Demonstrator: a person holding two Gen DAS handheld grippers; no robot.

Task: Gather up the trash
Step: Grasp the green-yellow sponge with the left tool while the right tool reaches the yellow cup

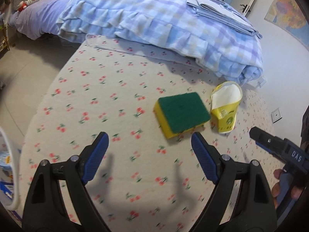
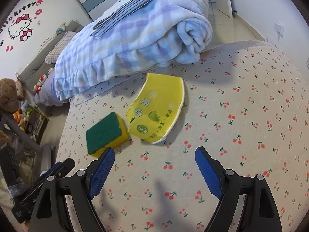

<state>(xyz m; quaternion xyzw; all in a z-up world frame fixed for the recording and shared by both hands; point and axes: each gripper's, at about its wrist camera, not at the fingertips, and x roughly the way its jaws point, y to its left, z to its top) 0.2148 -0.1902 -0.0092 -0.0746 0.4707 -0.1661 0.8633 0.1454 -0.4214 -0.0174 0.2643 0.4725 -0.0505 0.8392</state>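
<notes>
Left wrist view: the left gripper is hanging over the bed, its blue fingers standing wide with nothing between them.
Right wrist view: the right gripper is hovering over the same cherry-print sheet, its fingers spread wide and gripping nothing.
Sponge: a yellow sponge with a green scouring face is lying flat on the sheet, just ahead of the left gripper's right finger; from the right wrist the sponge is sitting just beyond the left finger there.
Wrapper: a yellow wrapper with a white inside is lying just beside the sponge, curled and open at its far end; in the right wrist view the wrapper is showing green print and is lying ahead of the open fingers, apart from them.
Blanket: a blue and lilac checked blanket is lying bunched on the bed beyond both items, with folded cloth resting on top.
Other gripper: the right gripper is entering the left wrist view at the right edge, with a hand holding it.
Wall: a cartoon cat sticker is showing on the wall beyond the bed.
</notes>
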